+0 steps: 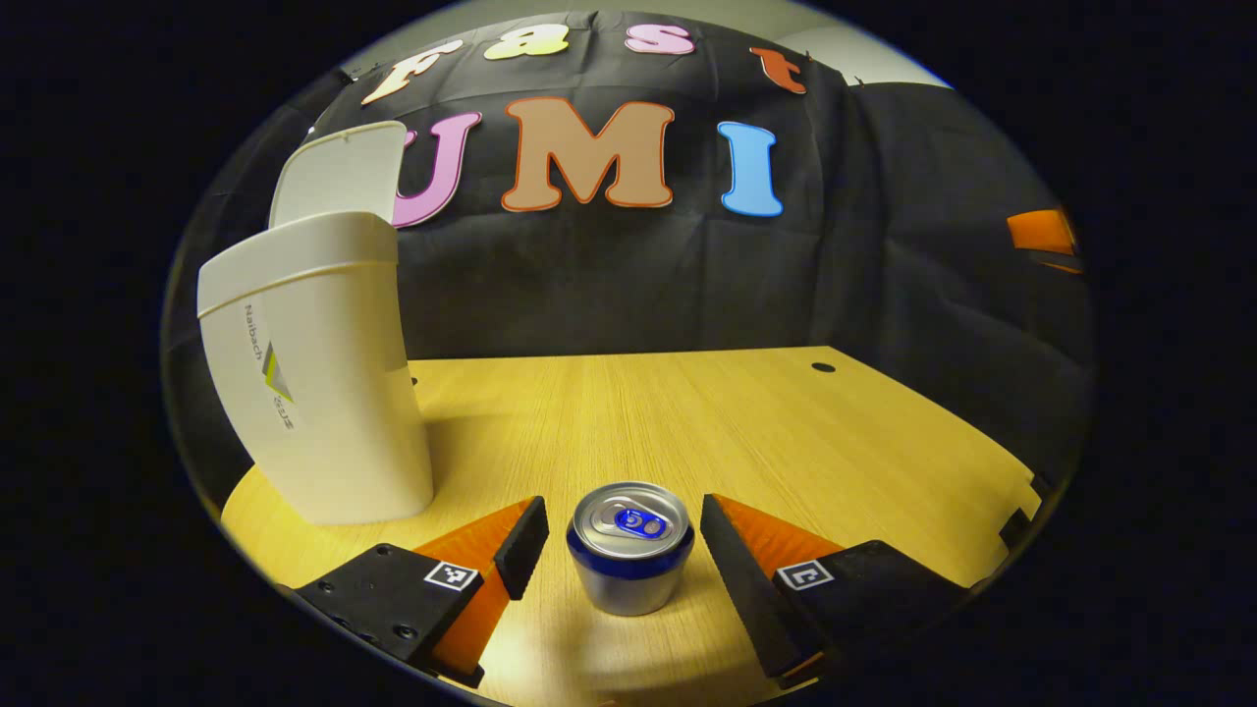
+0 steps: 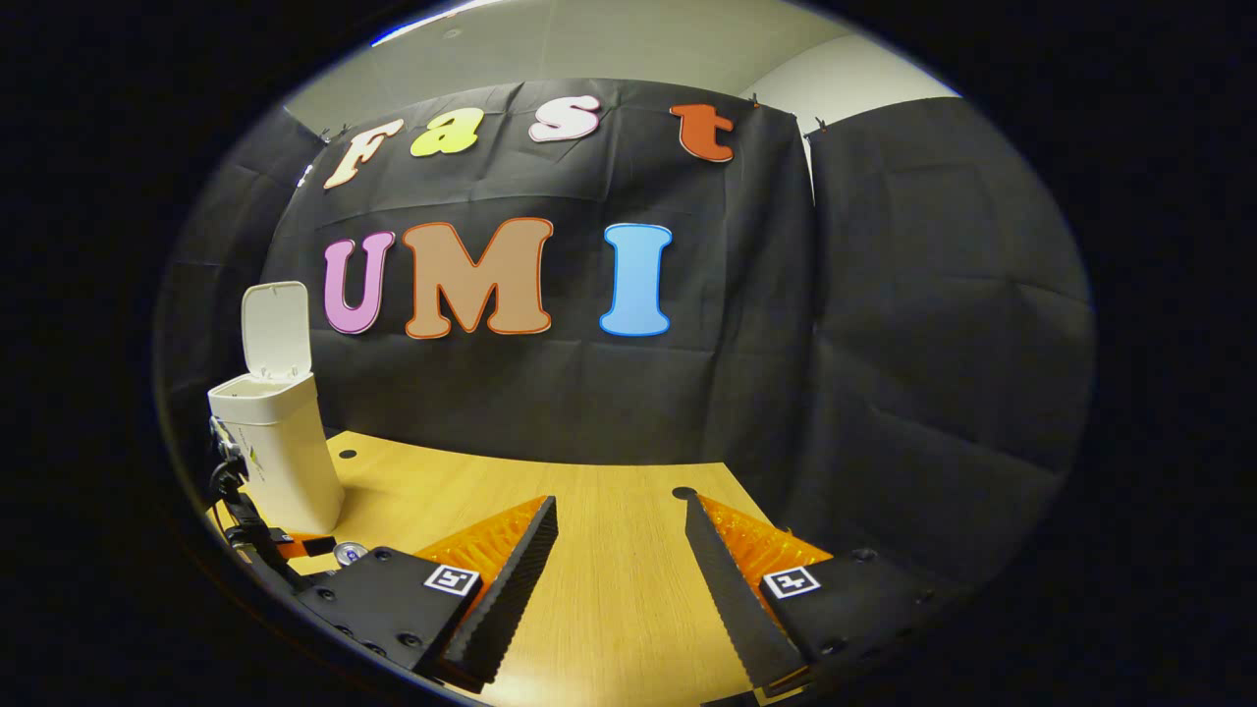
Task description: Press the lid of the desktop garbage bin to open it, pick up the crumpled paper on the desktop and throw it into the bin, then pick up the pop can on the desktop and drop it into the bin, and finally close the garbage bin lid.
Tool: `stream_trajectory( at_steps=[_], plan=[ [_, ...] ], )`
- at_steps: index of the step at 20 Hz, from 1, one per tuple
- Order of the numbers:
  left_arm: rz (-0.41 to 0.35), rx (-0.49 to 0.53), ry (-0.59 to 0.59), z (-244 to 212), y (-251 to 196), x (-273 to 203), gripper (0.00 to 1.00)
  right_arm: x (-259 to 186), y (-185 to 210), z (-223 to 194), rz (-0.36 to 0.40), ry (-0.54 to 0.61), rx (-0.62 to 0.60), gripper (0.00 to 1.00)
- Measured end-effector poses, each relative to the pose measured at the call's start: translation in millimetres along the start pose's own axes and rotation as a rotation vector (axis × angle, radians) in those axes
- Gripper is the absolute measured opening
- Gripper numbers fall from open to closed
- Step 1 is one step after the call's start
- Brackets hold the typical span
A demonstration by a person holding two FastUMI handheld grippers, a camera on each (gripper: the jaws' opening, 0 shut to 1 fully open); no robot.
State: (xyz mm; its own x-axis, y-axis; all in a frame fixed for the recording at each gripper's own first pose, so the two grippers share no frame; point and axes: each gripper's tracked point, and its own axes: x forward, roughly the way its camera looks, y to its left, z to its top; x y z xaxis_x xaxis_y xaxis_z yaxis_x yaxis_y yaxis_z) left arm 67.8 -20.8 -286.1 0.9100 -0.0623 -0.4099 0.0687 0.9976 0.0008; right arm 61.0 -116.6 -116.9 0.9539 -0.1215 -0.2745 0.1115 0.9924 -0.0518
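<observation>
White plastic garbage bin [image 1: 319, 373] stands ahead and left of the left claw [image 1: 625, 555], its lid [image 1: 339, 172] flipped up. Between that claw's spread jaws, untouched, sits the silver-and-blue aluminium pop can [image 1: 630, 545] on the pale wooden bench [image 1: 737, 422]. No crumpled paper is visible, so the can step seems in hand; next, pinch and lift. Rightward, the right claw [image 2: 619, 579] hangs spread, empty.

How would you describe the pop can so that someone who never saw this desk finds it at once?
Start at the tall white bin with its lid raised, on the wooden desk. To its right stands the can, upright between the open left tongs. It alone is small, round and silver, with a blue band.
</observation>
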Motion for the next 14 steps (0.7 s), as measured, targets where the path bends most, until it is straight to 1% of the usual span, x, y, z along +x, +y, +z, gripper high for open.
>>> stream_trajectory(
  at_steps=[5, 7, 8, 9, 10, 11, 14],
  plan=[
    [0.005, -0.006, 0.048, -22.9, 0.9, 9.1, 0.94, -3.1, -4.5, -2.9, -0.004, 0.011, -0.027, 0.89],
    [0.006, -0.009, 0.059, -21.4, 0.6, 7.3, 0.77, -5.3, 0.8, -4.2, 0.004, 0.01, -0.039, 0.89],
    [0.006, -0.01, 0.06, -17.2, 1.0, 5.1, 0.77, -5.7, 3.9, -3.0, 0.013, 0.008, -0.041, 0.89],
    [-0.002, -0.013, 0.049, -7.6, 0.0, 0.7, 0.77, -4.8, 7.3, -2.3, 0.022, 0.006, -0.043, 0.89],
    [-0.005, -0.014, 0.026, 5.6, -0.3, -4.8, 0.75, -4.9, 10.7, -1.4, 0.031, 0.002, -0.042, 0.89],
    [-0.009, -0.016, -0.001, 19.3, -1.1, -12.7, 0.77, -6.6, 15.1, 0.5, 0.042, -0.003, -0.04, 0.89],
    [-0.016, -0.025, -0.089, 72.9, 4.5, -32.3, 0.76, -9.3, 30.2, 5.5, 0.073, -0.017, -0.025, 0.89]
  ],
)
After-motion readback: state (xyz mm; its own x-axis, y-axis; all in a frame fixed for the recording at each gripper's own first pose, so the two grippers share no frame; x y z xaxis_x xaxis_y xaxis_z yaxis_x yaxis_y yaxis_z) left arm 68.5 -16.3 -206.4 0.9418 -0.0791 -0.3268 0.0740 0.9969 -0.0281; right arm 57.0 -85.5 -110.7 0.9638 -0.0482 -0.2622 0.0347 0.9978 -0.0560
